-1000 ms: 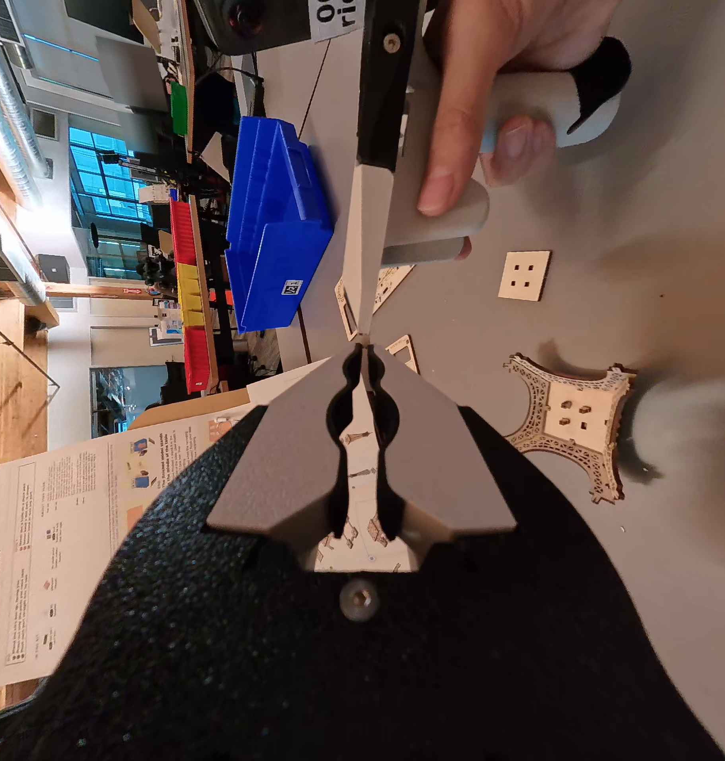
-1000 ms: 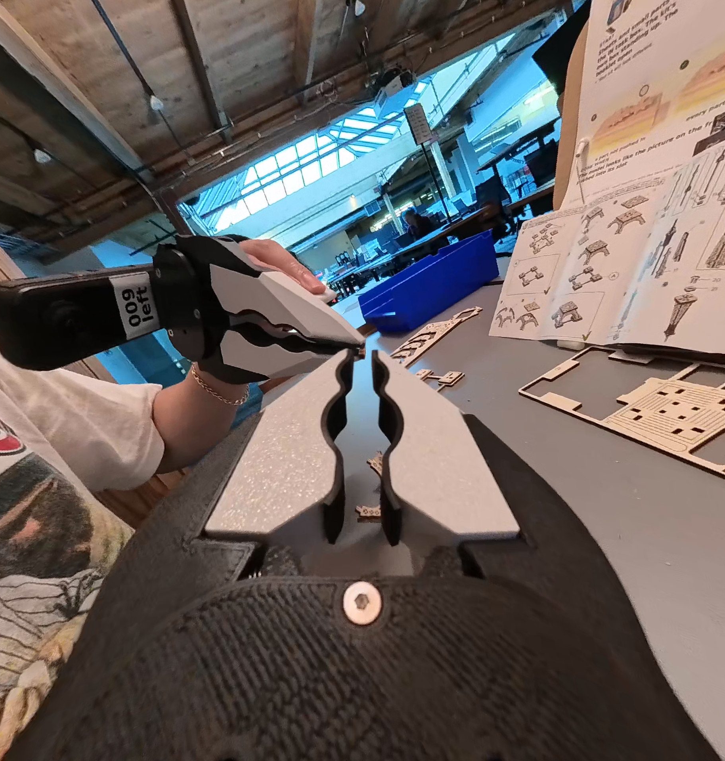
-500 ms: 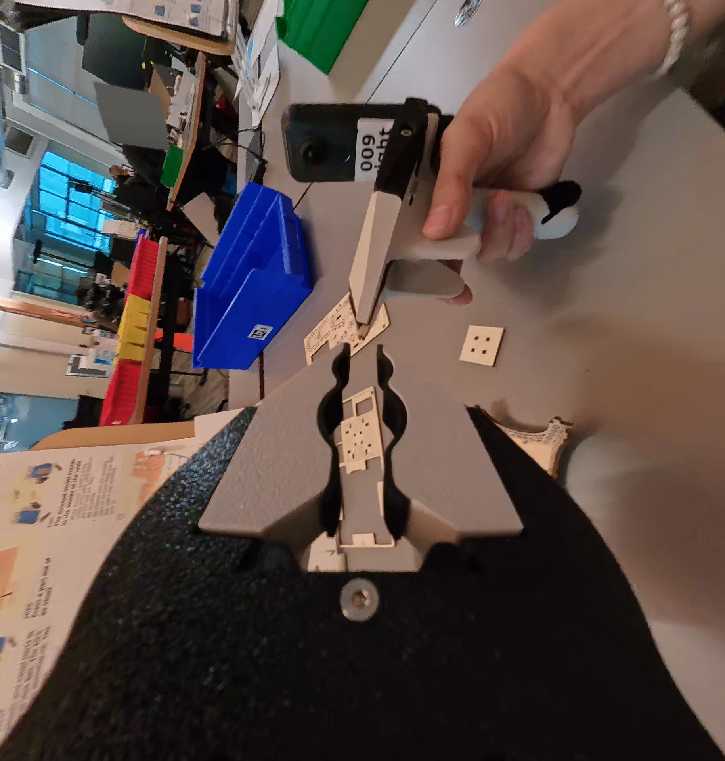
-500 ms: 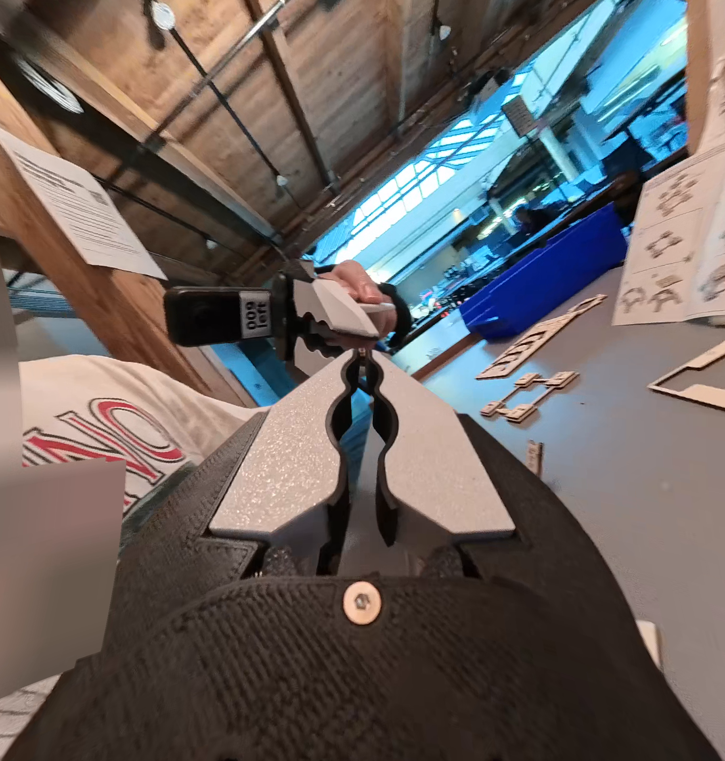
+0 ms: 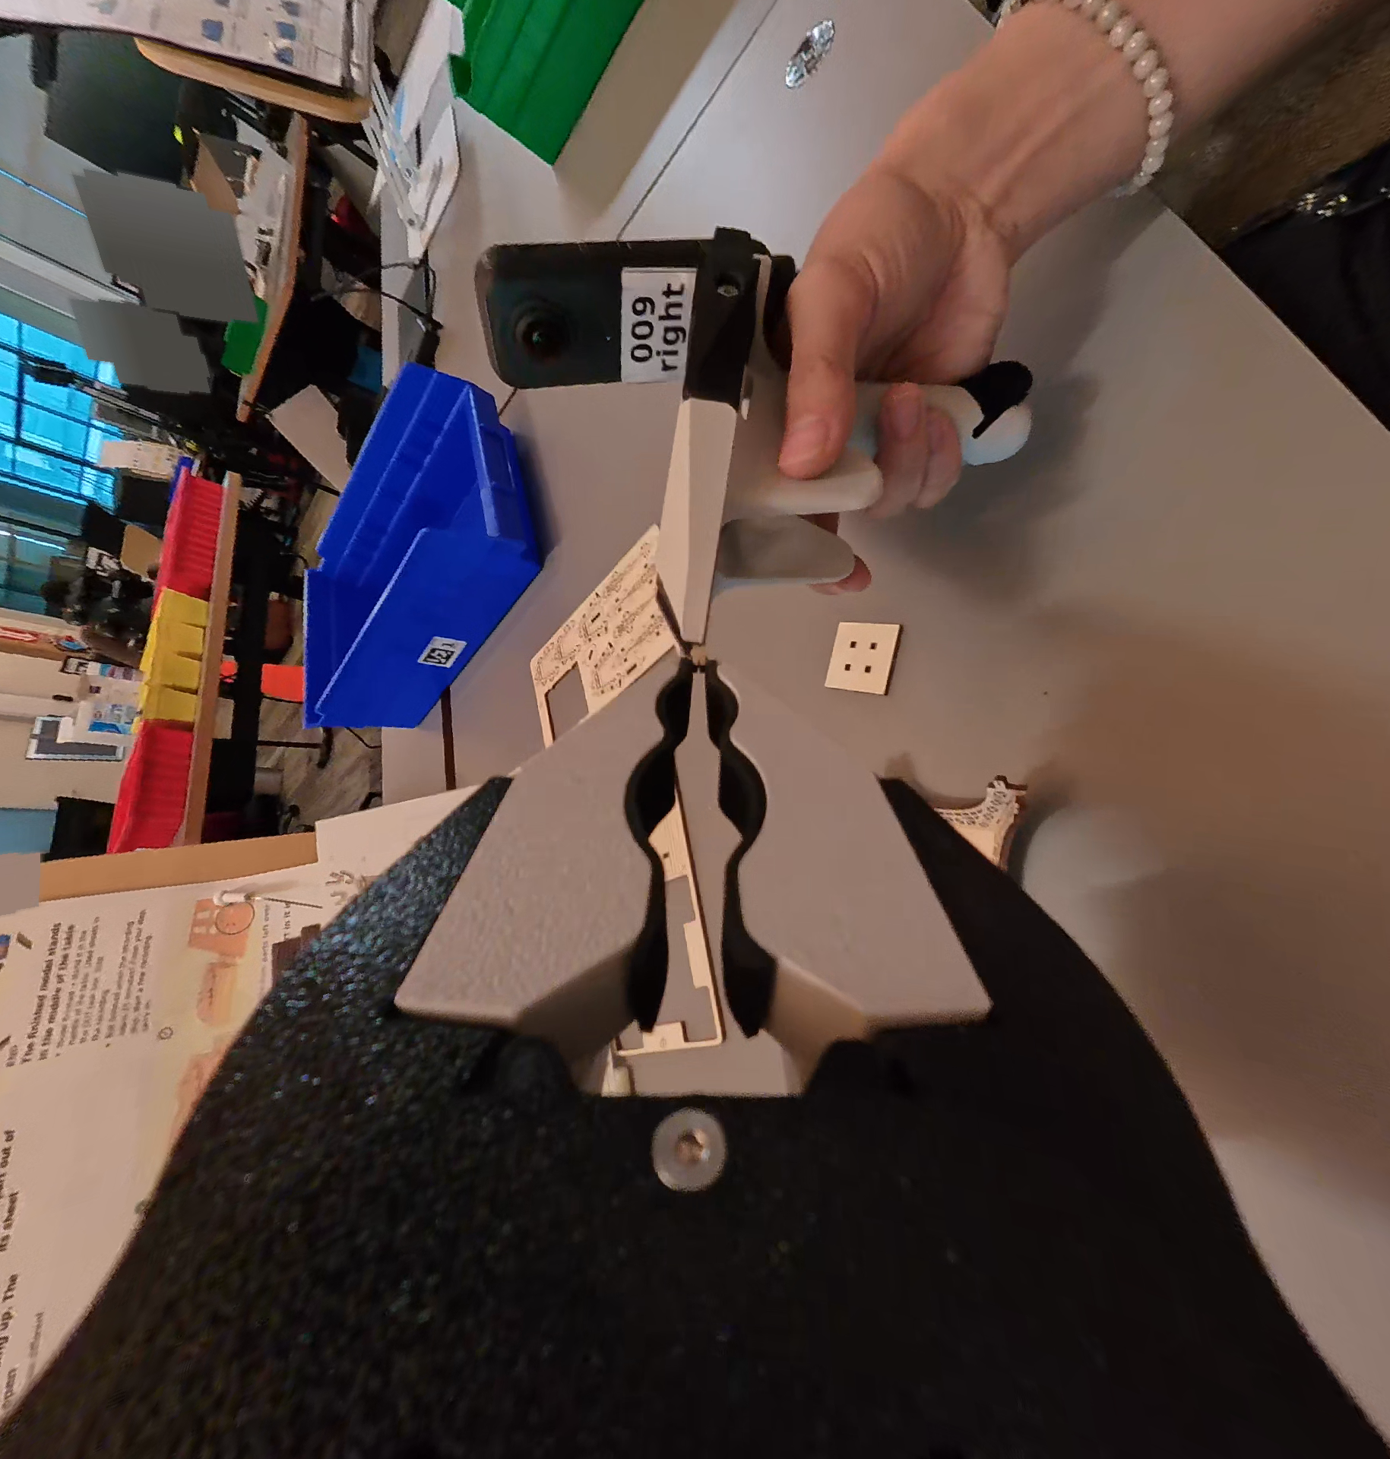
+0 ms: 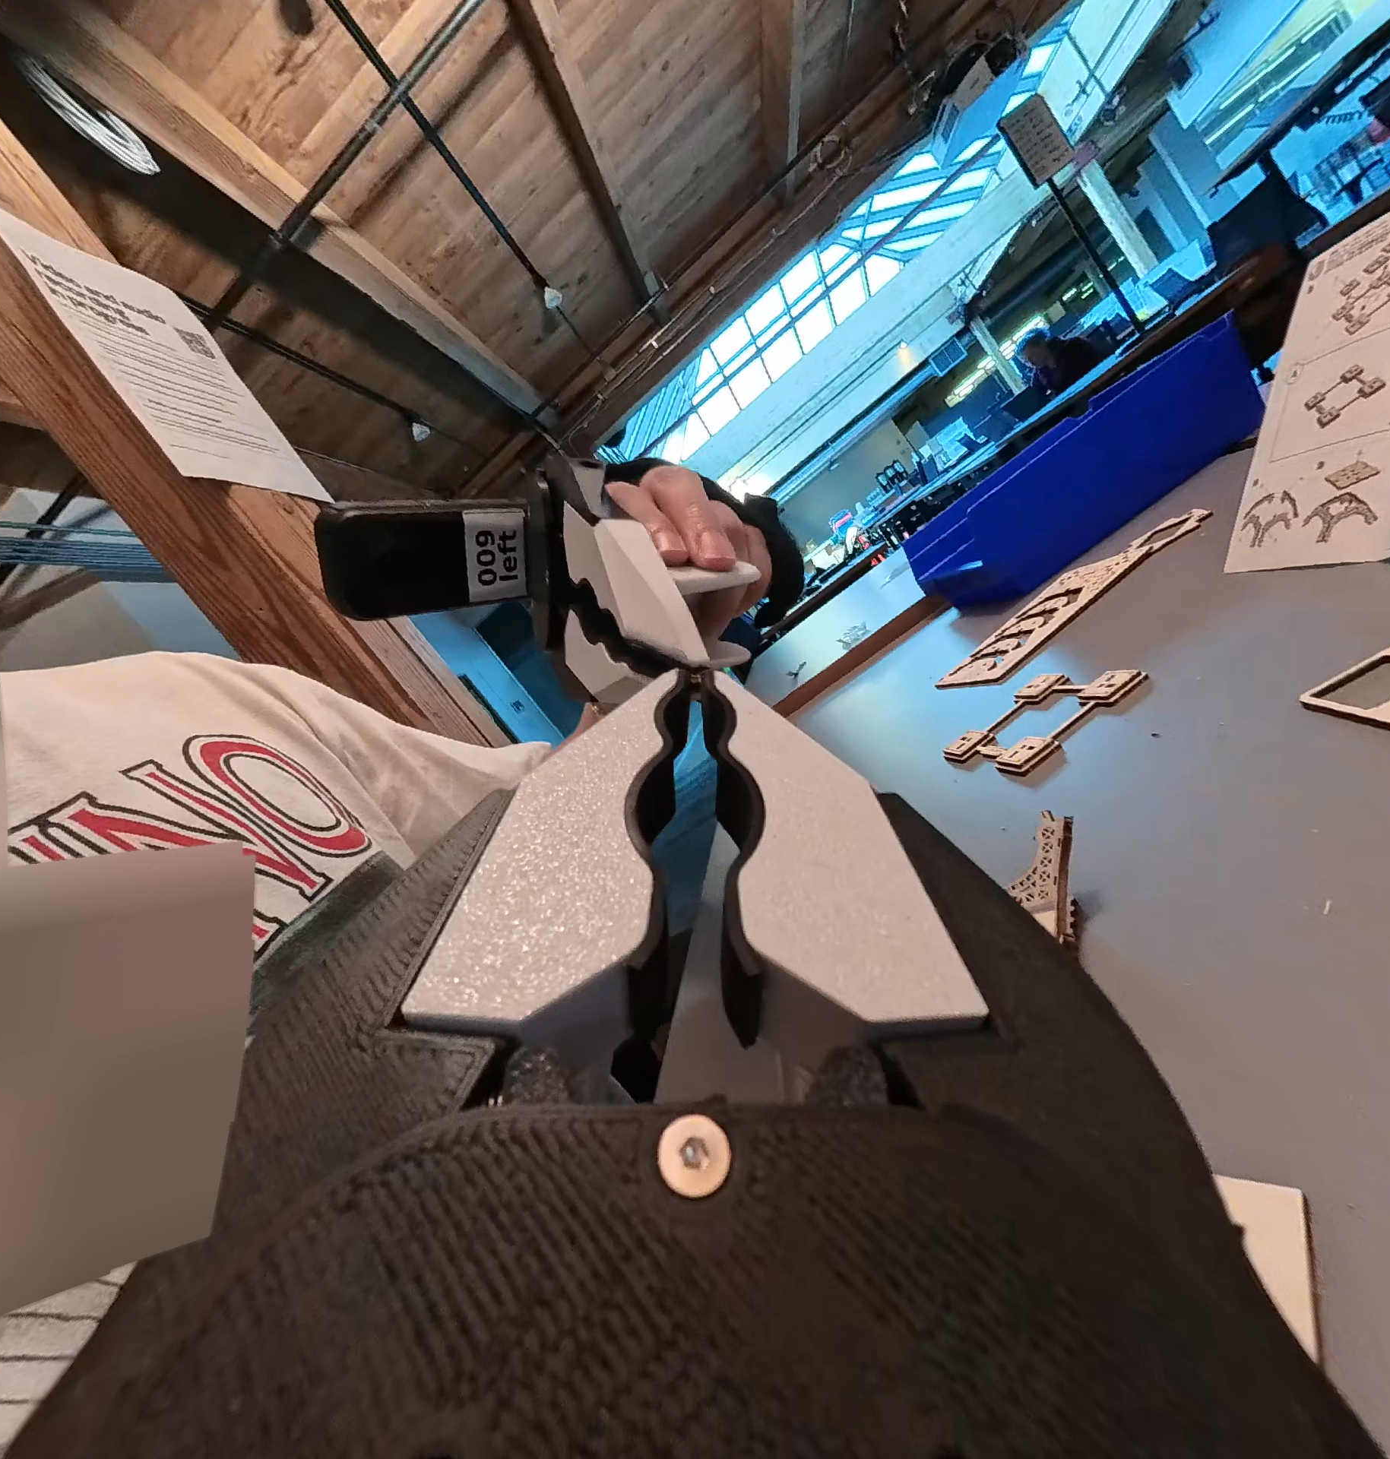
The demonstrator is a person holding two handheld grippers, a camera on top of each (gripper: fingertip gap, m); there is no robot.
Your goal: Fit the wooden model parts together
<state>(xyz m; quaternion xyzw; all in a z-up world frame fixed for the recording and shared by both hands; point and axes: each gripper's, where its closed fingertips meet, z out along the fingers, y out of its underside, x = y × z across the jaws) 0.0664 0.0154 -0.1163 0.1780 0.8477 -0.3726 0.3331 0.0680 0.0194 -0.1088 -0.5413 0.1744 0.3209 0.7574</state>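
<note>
Left wrist view: tiny wooden piece (image 5: 698, 654) pinched at hand-held gripper (image 5: 695, 668) tips.

At ten o'clock sits a solid blue bin (image 5: 415, 584), at three o'clock a pale wooden square (image 5: 863, 658) with four dark holes, both on the plain grey table (image 5: 1149, 631).

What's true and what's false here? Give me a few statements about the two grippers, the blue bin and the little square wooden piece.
1. The left gripper and the right gripper meet tip to tip above the table. True.
2. The square wooden piece has six holes. False: it has four.
3. The blue bin stands on the table. True.
4. The left gripper's jaws gape wide open. False: their tips are closed together.
</note>
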